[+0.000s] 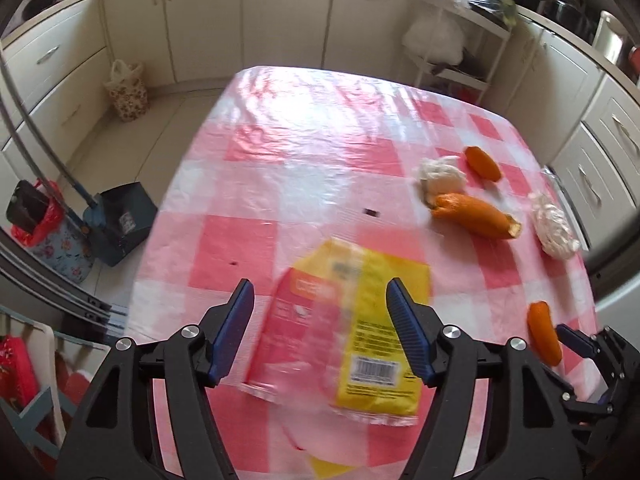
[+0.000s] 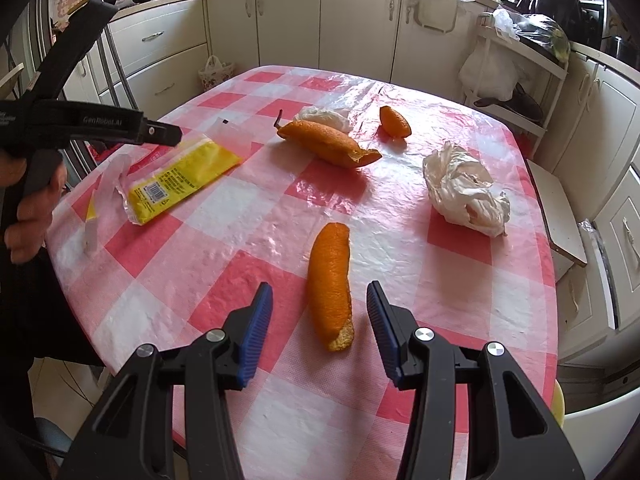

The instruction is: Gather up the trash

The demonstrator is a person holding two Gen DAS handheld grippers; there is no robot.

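Trash lies scattered on your checkered counter [image 2: 460, 276]. Your left wrist view shows the yellow wrapper [image 1: 360, 320] at lower centre, blurred, seen between the spread fingers of your left gripper [image 1: 320, 328], which grips nothing. Your right wrist view shows that wrapper [image 2: 180, 180] at the left edge of the frame, lying flat beneath the left gripper. The nearest orange peel [image 2: 330, 284] at lower centre sits between the parted fingers of your right gripper [image 2: 320, 328], untouched. Only this view shows clearly the crumpled white tissue [image 2: 466, 192] at right. The floor dustpan [image 1: 120, 224] appears only at the left of the left wrist view.
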